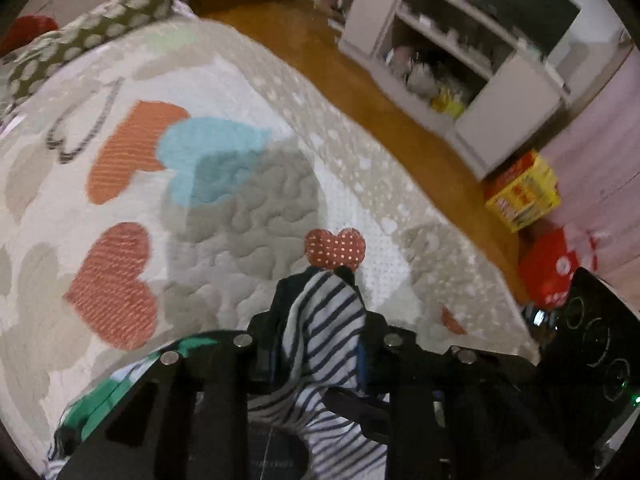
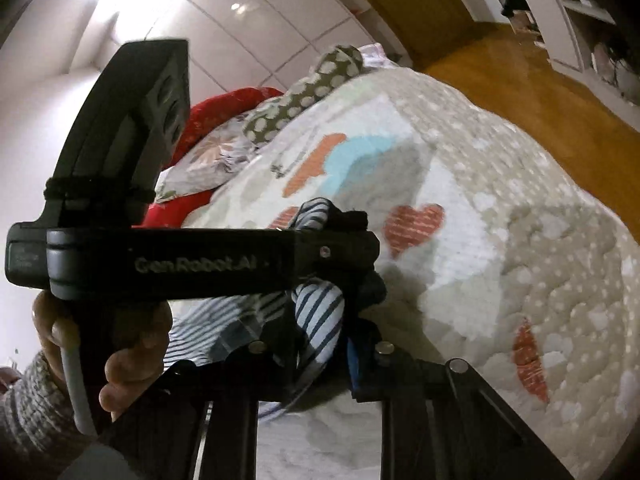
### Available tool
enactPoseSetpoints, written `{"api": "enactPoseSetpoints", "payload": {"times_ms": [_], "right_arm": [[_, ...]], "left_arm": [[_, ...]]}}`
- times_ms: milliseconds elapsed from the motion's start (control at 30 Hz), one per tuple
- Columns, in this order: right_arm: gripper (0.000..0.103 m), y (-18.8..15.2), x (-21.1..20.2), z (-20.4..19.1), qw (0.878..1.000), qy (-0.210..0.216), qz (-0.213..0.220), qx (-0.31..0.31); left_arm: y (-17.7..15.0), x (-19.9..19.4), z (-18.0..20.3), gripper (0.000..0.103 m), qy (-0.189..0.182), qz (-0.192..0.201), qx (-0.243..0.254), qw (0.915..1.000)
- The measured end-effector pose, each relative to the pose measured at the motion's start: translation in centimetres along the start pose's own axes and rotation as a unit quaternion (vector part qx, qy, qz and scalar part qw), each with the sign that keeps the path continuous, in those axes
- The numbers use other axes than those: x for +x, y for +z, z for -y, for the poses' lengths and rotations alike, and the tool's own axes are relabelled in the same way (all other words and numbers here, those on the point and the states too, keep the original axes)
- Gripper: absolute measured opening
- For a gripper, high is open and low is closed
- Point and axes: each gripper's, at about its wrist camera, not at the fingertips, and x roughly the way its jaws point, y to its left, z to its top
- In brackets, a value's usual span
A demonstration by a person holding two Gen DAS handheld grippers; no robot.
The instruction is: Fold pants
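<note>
Both grippers, left and right, clamp the striped pants side by side (cloth hanging below), above the bed.

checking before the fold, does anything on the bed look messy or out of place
Only the striped pants look untidy: they are bunched, not flat, pinched in both the left claw and right claw over the heart-print quilt. Nothing looks spilled or damaged.

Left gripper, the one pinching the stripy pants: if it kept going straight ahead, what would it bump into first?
Probably the bed quilt. The left gripper, shut on the striped pants, points at the small dotted red heart just beyond its tips. How high it is above the quilt is unclear.
</note>
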Motion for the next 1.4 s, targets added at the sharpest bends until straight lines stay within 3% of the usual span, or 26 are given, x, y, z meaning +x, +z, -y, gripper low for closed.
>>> {"api": "enactPoseSetpoints", "payload": {"times_ms": [133, 233, 267, 333, 400, 467, 533, 667, 767, 833, 900, 1067, 1233, 1400], "right_arm": [[0.021, 0.2, -0.2, -3.9, 0.999, 0.002, 0.0, -0.051], [0.021, -0.2, 0.3, -6.9, 0.996, 0.014, -0.011, -0.092], [0.023, -0.5, 0.8, -8.2, 0.994, 0.02, -0.021, -0.108], [0.025, -1.4, 1.7, -9.9, 0.991, 0.032, -0.038, -0.127], [0.037, -2.7, 3.0, -11.4, 0.987, 0.045, -0.061, -0.144], [0.047, -4.4, 5.0, -12.7, 0.98, 0.069, -0.098, -0.159], [0.047, -5.8, 6.0, -13.3, 0.974, 0.092, -0.128, -0.163], [0.049, -7.3, 5.6, -15.2, 0.965, 0.096, -0.14, -0.201], [0.049, -6.3, 4.1, -15.6, 0.968, 0.091, -0.122, -0.2], [0.043, -4.9, 3.3, -15.5, 0.975, 0.064, -0.1, -0.19], [0.02, -3.8, 3.9, -15.9, 0.976, 0.011, -0.097, -0.195], [0.013, -3.5, 7.7, -16.6, 0.972, -0.019, -0.135, -0.191], [0.015, -5.8, 13.2, -17.2, 0.966, 0.02, -0.2, -0.164], [0.015, -5.5, 12.1, -17.7, 0.965, 0.088, -0.206, -0.137]], "left_arm": [[-2.3, -4.2, -2.6, 0.027, -0.023, 0.055, -0.047, 0.9971], [-5.2, -6.2, -5.7, 0.032, -0.038, 0.089, -0.113, 0.9888], [-6.5, -6.8, -7.0, 0.033, -0.037, 0.098, -0.143, 0.9841], [-8.8, -7.7, -9.2, 0.044, -0.032, 0.111, -0.2, 0.973], [-12.1, -9.0, -11.1, 0.052, -0.026, 0.127, -0.26, 0.9569], [-14.4, -10.7, -12.4, 0.059, -0.007, 0.147, -0.286, 0.9469], [-17.1, -13.0, -12.9, 0.071, 0.017, 0.177, -0.304, 0.9358], [-21.9, -16.4, -14.0, 0.074, 0.062, 0.215, -0.343, 0.9124], [-24.7, -16.7, -15.2, 0.074, 0.087, 0.221, -0.367, 0.8991], [-25.8, -16.2, -15.8, 0.074, 0.097, 0.214, -0.377, 0.8958], [-26.7, -15.1, -16.3, 0.074, 0.1, 0.198, -0.386, 0.8955], [-28.5, -14.8, -16.3, 0.074, 0.104, 0.195, -0.385, 0.8963], [-29.7, -16.1, -16.4, 0.074, 0.116, 0.206, -0.387, 0.8913], [-30.6, -16.5, -16.7, 0.074, 0.106, 0.211, -0.395, 0.8878]]}}
